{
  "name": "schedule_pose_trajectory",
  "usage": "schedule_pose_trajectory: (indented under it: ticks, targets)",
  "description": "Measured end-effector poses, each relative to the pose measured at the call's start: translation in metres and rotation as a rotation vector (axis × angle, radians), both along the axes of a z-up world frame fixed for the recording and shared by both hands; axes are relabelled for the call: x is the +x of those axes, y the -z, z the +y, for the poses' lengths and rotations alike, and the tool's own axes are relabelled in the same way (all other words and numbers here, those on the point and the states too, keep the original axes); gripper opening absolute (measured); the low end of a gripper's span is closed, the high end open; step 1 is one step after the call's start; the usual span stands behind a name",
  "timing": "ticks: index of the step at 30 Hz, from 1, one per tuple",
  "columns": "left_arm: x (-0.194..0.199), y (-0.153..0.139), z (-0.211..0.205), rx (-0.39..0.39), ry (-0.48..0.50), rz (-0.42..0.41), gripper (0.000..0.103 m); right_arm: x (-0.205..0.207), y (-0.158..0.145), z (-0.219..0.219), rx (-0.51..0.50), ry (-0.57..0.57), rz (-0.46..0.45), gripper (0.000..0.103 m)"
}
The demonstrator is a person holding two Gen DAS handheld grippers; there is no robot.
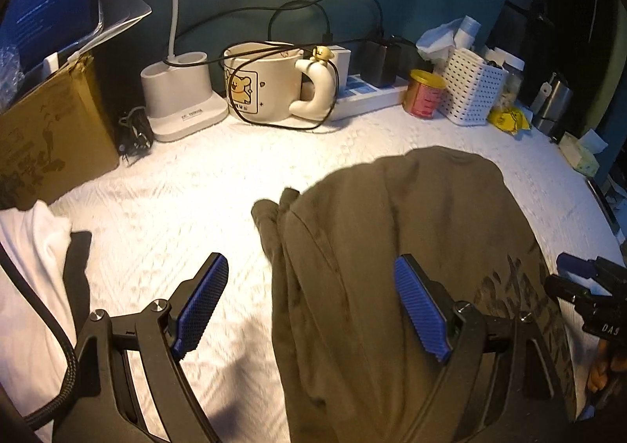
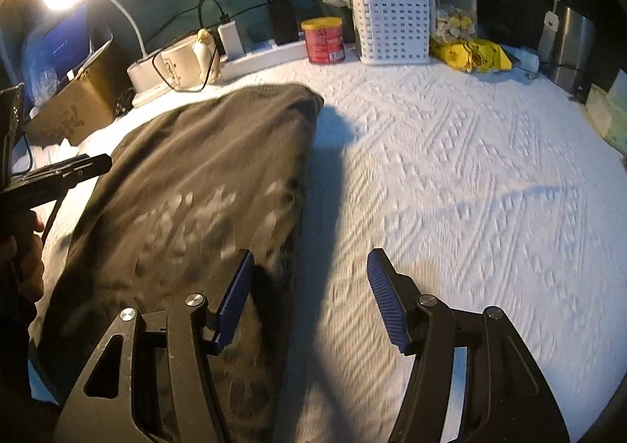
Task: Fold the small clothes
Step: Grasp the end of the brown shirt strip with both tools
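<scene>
My left gripper has its jaws spread wide with nothing pinched; one pad hangs over the bare white quilted surface, the other over the olive-brown shirt. My right gripper is likewise spread and empty, its left pad over the shirt's printed edge and its right pad over bare cover. The one shirt lies folded lengthwise in the middle of the surface, between my two tools. A white garment sits at the left edge. Along the back wall stand one lamp base, one bear mug with cables draped over it, one power strip, one red tin, one white perforated basket, one yellow packet and one cardboard box, all well apart from the shirt.
</scene>
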State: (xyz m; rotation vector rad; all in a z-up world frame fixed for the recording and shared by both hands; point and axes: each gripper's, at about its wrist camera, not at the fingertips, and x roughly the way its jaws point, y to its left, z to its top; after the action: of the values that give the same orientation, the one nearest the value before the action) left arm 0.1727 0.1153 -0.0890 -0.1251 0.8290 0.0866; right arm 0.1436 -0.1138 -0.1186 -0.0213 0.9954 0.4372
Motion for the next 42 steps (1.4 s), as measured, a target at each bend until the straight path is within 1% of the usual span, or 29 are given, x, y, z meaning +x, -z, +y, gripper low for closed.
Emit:
schedule_pose_trajectory:
  ticks: [7, 12, 16, 17, 19, 21, 25, 27, 29, 30, 31, 33, 34, 35, 36, 39, 40, 41, 42]
  targets:
    - [0.011, 0.009, 0.014, -0.039, -0.029, 0.011, 0.086, 0.032, -0.002, -0.002, 0.015, 0.012, -0.041, 0.063]
    - [0.018, 0.02, 0.021, -0.072, -0.024, 0.03, 0.086, 0.056, -0.001, -0.011, 0.025, 0.044, -0.051, 0.063]
    - [0.026, 0.029, 0.025, -0.068, -0.035, 0.06, 0.086, 0.073, -0.003, -0.015, 0.039, 0.062, -0.066, 0.063]
    - [0.027, 0.03, 0.024, -0.056, -0.031, 0.054, 0.086, 0.077, -0.003, -0.015, 0.047, 0.065, -0.067, 0.063]
    - [0.031, 0.03, 0.02, -0.051, -0.01, 0.058, 0.086, 0.084, -0.003, -0.015, 0.064, 0.066, -0.062, 0.063]
    - [0.035, 0.03, 0.017, -0.063, 0.011, 0.058, 0.086, 0.091, -0.003, -0.013, 0.083, 0.062, -0.053, 0.063]
    - [0.038, 0.028, 0.01, -0.123, 0.063, 0.059, 0.086, 0.102, 0.001, -0.002, 0.138, 0.019, -0.013, 0.063]
    - [0.038, 0.028, 0.001, -0.144, 0.111, 0.072, 0.086, 0.104, 0.003, 0.004, 0.164, -0.003, -0.001, 0.063]
    - [0.038, 0.027, -0.011, -0.146, 0.152, 0.075, 0.086, 0.106, 0.005, 0.012, 0.191, -0.035, 0.016, 0.063]
    - [0.038, 0.027, -0.017, -0.136, 0.162, 0.077, 0.086, 0.106, 0.008, 0.016, 0.198, -0.05, 0.029, 0.063]
    - [0.038, 0.027, -0.025, -0.109, 0.168, 0.077, 0.086, 0.106, 0.011, 0.021, 0.2, -0.067, 0.043, 0.063]
    - [0.038, 0.027, -0.036, -0.094, 0.194, 0.079, 0.086, 0.106, 0.018, 0.03, 0.191, -0.093, 0.061, 0.063]
    - [0.04, 0.027, -0.038, -0.097, 0.203, 0.078, 0.086, 0.104, 0.02, 0.034, 0.185, -0.104, 0.062, 0.066]
    - [0.042, 0.027, -0.042, -0.104, 0.218, 0.075, 0.086, 0.102, 0.019, 0.039, 0.173, -0.12, 0.042, 0.066]
    - [0.042, 0.027, -0.046, -0.107, 0.232, 0.071, 0.086, 0.101, 0.02, 0.042, 0.171, -0.133, 0.042, 0.067]
    - [0.044, 0.029, -0.055, -0.07, 0.249, 0.068, 0.085, 0.098, 0.021, 0.053, 0.158, -0.168, 0.03, 0.067]
    - [0.045, 0.029, -0.057, -0.06, 0.25, 0.067, 0.084, 0.097, 0.021, 0.057, 0.151, -0.178, 0.024, 0.067]
    - [0.044, 0.028, -0.056, -0.057, 0.25, 0.064, 0.08, 0.096, 0.021, 0.061, 0.136, -0.186, 0.013, 0.068]
    - [0.043, 0.028, -0.056, -0.057, 0.247, 0.059, 0.073, 0.095, 0.021, 0.064, 0.131, -0.2, 0.013, 0.068]
